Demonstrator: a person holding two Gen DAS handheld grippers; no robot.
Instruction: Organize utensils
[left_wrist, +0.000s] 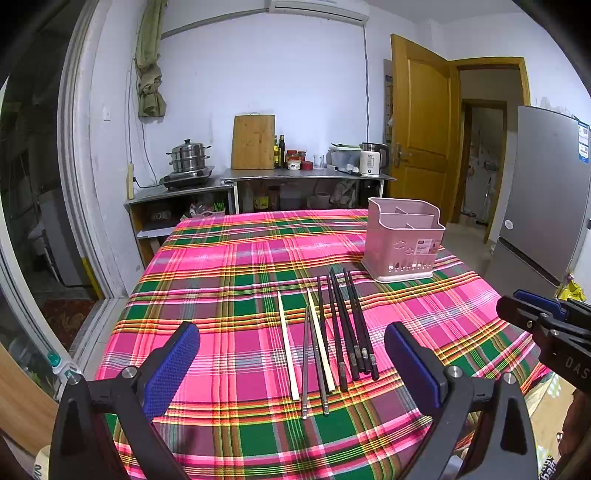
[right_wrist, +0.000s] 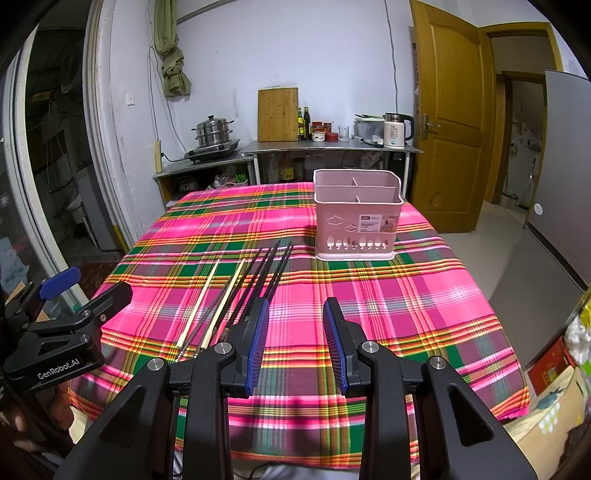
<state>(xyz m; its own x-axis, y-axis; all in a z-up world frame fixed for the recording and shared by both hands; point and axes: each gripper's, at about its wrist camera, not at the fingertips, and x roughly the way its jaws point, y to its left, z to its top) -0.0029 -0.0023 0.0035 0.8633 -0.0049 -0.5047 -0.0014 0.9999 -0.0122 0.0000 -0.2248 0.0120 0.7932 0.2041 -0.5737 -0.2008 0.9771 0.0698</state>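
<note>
Several chopsticks lie side by side on the plaid tablecloth: black ones (left_wrist: 345, 325), two pale wooden ones (left_wrist: 287, 347) and two metal ones (left_wrist: 306, 369). The same row shows in the right wrist view as black chopsticks (right_wrist: 266, 275) and wooden chopsticks (right_wrist: 201, 301). A pink divided utensil basket (left_wrist: 404, 240) (right_wrist: 356, 218) stands upright behind them, nothing in its compartments. My left gripper (left_wrist: 291, 354) hovers wide open above the chopsticks' near ends. My right gripper (right_wrist: 295, 332) is open to the right of the chopsticks, holding nothing.
The table (left_wrist: 221, 266) has bare cloth to the left and right of the chopsticks. Behind it stand steel counters (left_wrist: 306, 175) with a steamer pot, cutting board, bottles and a kettle. A fridge (left_wrist: 550, 192) and a wooden door (left_wrist: 421, 129) are on the right.
</note>
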